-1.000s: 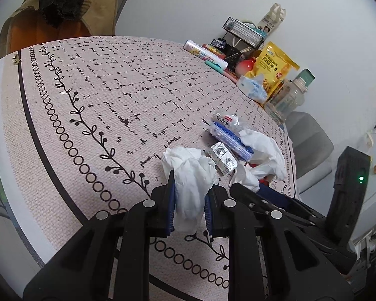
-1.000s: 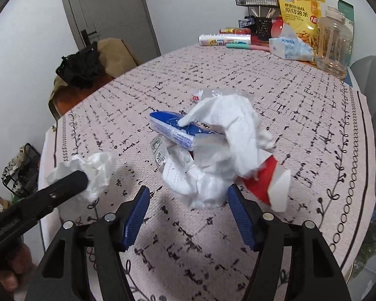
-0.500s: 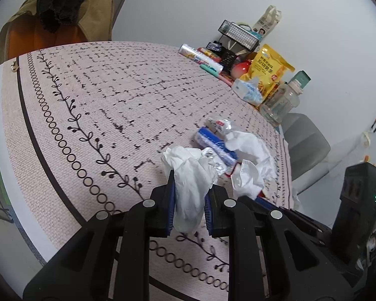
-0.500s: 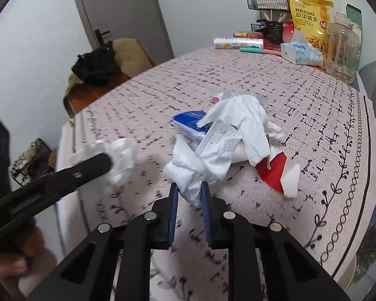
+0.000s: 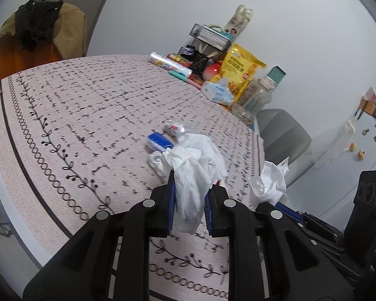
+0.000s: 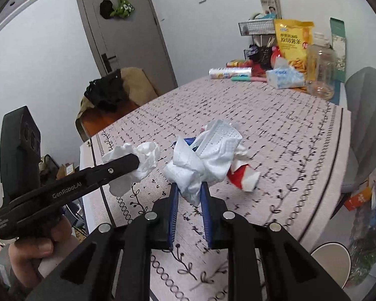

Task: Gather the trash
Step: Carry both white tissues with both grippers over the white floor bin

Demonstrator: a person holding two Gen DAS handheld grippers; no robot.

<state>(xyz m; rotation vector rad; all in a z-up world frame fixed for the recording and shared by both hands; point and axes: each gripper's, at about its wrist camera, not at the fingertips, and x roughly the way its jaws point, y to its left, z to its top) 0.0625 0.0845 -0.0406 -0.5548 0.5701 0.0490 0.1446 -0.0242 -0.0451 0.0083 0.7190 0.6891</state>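
Both grippers clamp soft paper: left gripper (image 5: 190,209) on a crumpled white tissue (image 5: 191,175), right gripper (image 6: 189,198) on a white tissue-and-mask wad (image 6: 203,160). Its loose mask end, toward 12 o'clock, may slip free over the patterned bench (image 6: 288,135).

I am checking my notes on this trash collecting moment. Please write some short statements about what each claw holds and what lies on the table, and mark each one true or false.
1. The left claw is shut on a crumpled white tissue. True.
2. The right claw is open and holds nothing. False: it is shut on a white paper wad.
3. A red and white wrapper lies on the tablecloth near the right claw's wad. True.
4. The yellow snack bag lies flat in the middle of the table. False: it stands upright at the far edge, among other items by the wall.
5. A blue packet lies on the table beyond the left claw. True.
6. The tablecloth is plain green. False: it is pinkish with black marks and a vine border.
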